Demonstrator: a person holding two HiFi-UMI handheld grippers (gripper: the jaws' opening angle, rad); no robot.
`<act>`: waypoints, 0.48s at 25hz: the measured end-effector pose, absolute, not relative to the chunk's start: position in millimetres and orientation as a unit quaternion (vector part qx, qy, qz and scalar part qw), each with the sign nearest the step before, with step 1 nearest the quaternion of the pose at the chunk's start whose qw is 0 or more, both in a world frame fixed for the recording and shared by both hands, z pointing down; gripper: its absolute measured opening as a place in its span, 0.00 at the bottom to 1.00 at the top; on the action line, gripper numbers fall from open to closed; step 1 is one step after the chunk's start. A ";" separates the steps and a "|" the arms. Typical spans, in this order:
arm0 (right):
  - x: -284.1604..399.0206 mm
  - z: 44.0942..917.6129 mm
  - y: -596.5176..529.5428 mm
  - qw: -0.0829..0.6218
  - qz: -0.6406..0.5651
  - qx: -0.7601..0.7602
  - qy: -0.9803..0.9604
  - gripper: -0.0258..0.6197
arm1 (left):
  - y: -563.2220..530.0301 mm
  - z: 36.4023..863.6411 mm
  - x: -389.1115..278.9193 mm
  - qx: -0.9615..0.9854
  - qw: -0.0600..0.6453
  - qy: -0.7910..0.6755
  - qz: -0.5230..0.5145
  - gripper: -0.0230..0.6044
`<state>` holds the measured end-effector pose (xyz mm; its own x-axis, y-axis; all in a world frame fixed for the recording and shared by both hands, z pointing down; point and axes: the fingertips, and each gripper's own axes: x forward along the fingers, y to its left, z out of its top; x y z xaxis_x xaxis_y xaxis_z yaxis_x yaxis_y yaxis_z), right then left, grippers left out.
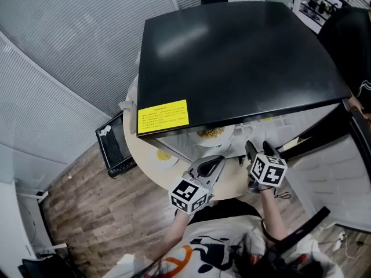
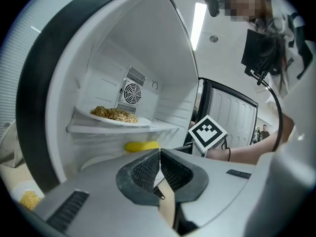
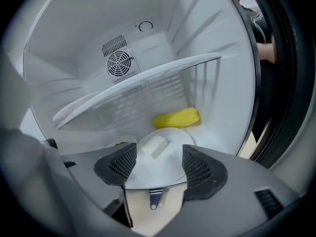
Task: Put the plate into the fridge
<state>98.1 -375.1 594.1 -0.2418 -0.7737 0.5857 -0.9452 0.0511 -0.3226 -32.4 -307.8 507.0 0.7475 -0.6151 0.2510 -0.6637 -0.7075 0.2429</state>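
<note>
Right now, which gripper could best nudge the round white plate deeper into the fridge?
Probably right. The right gripper has open jaws either side of the round white plate, low inside the black fridge; the left gripper is shut, outside the opening.

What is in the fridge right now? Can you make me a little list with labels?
fridge: door open
shelf: holds a plate of brownish food
under the shelf: white plate with a white block on it
behind the white plate: yellow thing, too unclear to name
left gripper: jaws shut, nothing between them
right gripper: jaws open, white plate sits between them, not squeezed
</note>
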 end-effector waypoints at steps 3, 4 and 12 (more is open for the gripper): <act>89.1 585.2 -365.2 0.096 0.358 0.585 -0.721 0.47 | -299.0 505.3 -33.7 0.922 0.158 -0.344 0.076 0.05; 87.7 581.6 -361.6 0.087 0.361 0.585 -0.721 0.42 | -295.3 504.4 -34.3 0.923 0.158 -0.343 0.075 0.05; 82.9 553.2 -327.3 0.066 0.337 0.602 -0.721 0.17 | -261.6 490.7 -42.0 0.930 0.142 -0.333 0.065 0.05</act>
